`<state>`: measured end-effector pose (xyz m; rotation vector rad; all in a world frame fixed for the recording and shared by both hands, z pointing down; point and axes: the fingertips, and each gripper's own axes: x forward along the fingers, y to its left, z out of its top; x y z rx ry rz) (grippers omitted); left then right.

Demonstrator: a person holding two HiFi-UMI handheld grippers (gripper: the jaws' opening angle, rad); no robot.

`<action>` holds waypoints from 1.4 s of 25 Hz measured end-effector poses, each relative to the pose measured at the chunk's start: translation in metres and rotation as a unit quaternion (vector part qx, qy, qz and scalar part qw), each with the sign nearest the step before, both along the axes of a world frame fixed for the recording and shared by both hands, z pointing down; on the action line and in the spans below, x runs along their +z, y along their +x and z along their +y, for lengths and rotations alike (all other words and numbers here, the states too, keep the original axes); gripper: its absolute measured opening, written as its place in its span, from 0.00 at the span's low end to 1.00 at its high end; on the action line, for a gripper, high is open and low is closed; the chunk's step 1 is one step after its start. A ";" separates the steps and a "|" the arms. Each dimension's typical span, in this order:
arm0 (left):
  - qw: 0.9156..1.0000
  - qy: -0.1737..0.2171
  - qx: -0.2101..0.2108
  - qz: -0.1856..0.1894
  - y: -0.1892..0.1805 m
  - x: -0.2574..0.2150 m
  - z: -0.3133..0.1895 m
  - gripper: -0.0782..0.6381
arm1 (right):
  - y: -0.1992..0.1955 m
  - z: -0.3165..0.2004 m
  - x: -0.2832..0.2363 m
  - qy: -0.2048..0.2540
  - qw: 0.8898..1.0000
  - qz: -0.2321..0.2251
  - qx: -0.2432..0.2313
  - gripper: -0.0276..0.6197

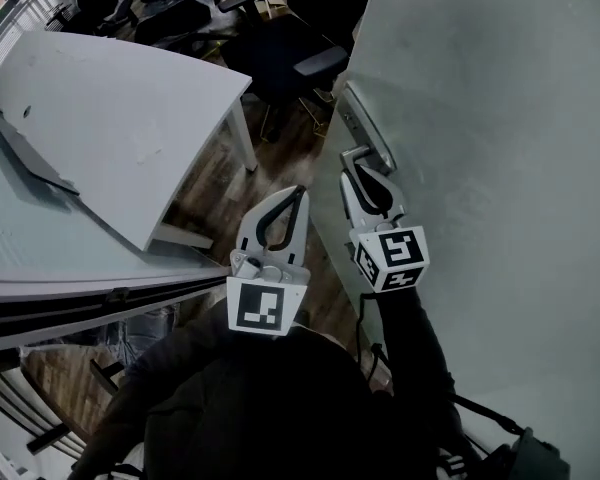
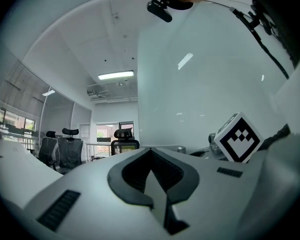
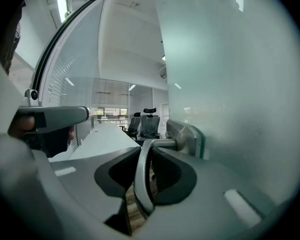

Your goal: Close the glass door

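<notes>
Glass door — a frosted panel filling the right half of the head view — is reached from the near end by the right gripper just right of centre, with the left gripper beside it, toward centre frame, and clear of the panel. The left one's jaws are pressed together with nothing between them (its own view shows only bare pads meeting).

The right gripper is the one doing the work: in its view the jaws are closed on the door handle, whose metal lever runs down the gap between them. That lever's long axis lies nearly in line with the gripper, leading up the frame to its plate on the glass at right of centre. So the door lies directly ahead and to the right of the gripper, its free edge toward the left — any swing, I judge, has to be driven through this one grip.

Beyond the edge, wood floor shows, then a white desk at upper left and dark office chairs along the top.
</notes>
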<state>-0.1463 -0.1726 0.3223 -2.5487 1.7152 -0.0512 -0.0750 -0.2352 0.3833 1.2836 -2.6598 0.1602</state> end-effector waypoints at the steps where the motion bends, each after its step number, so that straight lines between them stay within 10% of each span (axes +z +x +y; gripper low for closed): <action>1: 1.000 -0.001 -0.006 -0.001 -0.003 -0.001 0.008 0.10 | -0.005 0.006 0.001 -0.003 1.000 0.000 -0.007 0.15; 14: 0.995 0.006 -0.096 0.011 -0.069 -0.024 0.121 0.10 | -0.098 0.114 -0.005 -0.009 0.996 -0.001 -0.094 0.15; 35: 0.997 -0.003 -0.079 0.014 -0.166 -0.007 0.252 0.10 | -0.209 0.271 -0.005 -0.010 0.982 -0.004 -0.186 0.15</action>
